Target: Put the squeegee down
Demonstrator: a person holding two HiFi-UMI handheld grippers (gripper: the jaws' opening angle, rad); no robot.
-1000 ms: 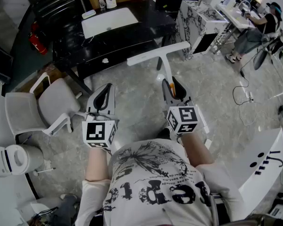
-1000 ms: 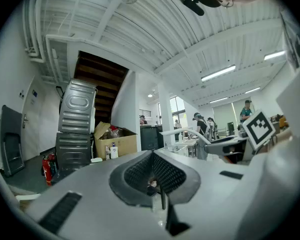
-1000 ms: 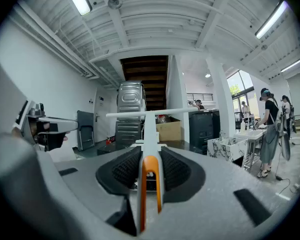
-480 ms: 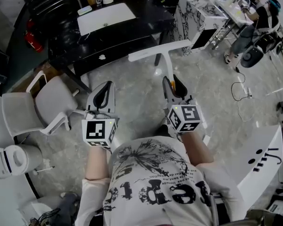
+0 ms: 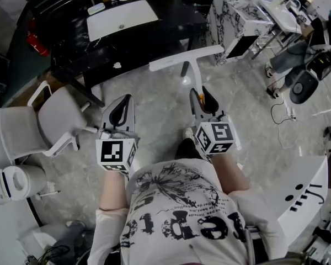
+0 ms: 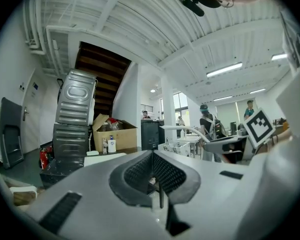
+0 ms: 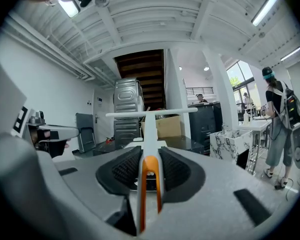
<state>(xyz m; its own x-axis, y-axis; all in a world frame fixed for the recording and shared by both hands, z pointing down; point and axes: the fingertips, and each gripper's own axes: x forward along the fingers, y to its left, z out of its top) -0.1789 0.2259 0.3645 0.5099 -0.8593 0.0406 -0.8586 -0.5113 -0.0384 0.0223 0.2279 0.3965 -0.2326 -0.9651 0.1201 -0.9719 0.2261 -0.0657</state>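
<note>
The squeegee (image 5: 191, 65) hangs over the floor (image 5: 154, 115), its blade near the black desk's (image 5: 154, 35) front edge. The left gripper (image 5: 122, 104) is closed on nothing, and the right gripper (image 5: 202, 97) is clamped on the handle's end. It looks light, stiff and smooth, so the handle is probably the best place to grip it.

Place: I read this as an open workshop-showroom floor | Overhead: bare ribbed ceiling, strip lights (image 6: 225, 70) | Fittings: black counter (image 5: 160, 29) with inset white sink (image 5: 121, 19), marble-patterned cabinet (image 5: 229, 21) | Clutter: cardboard box (image 6: 116, 136), fire extinguisher (image 5: 37, 44), white chairs (image 5: 60, 120) | Beyond: person (image 7: 277, 121) at benches
</note>
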